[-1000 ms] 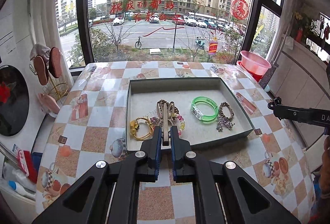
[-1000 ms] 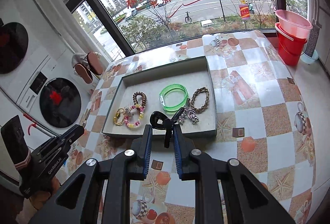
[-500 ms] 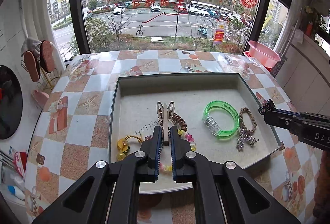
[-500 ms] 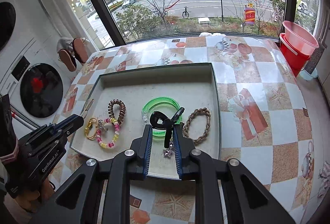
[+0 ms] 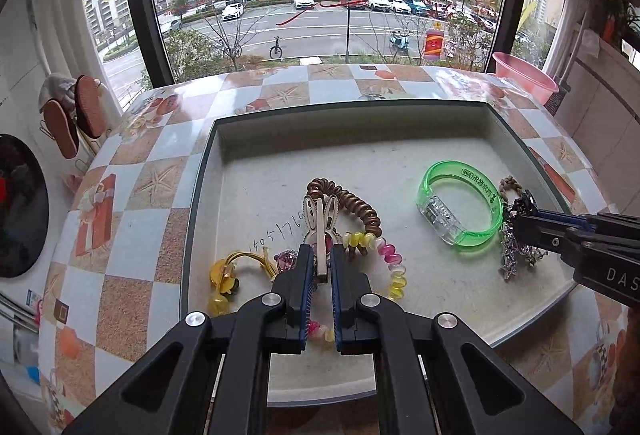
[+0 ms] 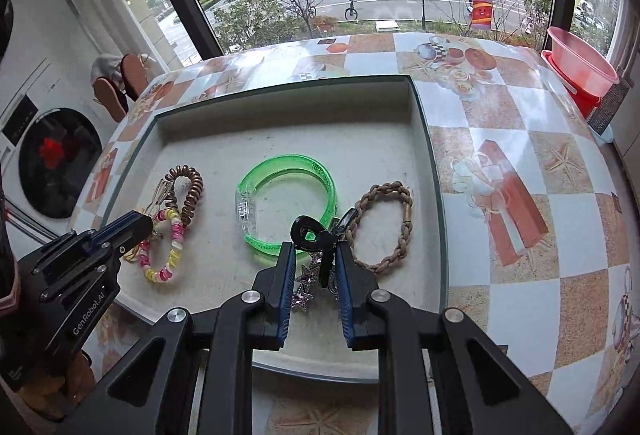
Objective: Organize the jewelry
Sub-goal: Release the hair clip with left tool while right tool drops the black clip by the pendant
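The left gripper holds a rabbit-shaped hair clip between its narrow fingers, low over the grey tray on the checkered surface. The right gripper clamps a black hair clip above a star charm. In the tray lie a green bangle, a braided bracelet, a brown spiral hair tie and a pink-and-yellow spiral tie.

Translucent plastic bangle, seemingly matt tray
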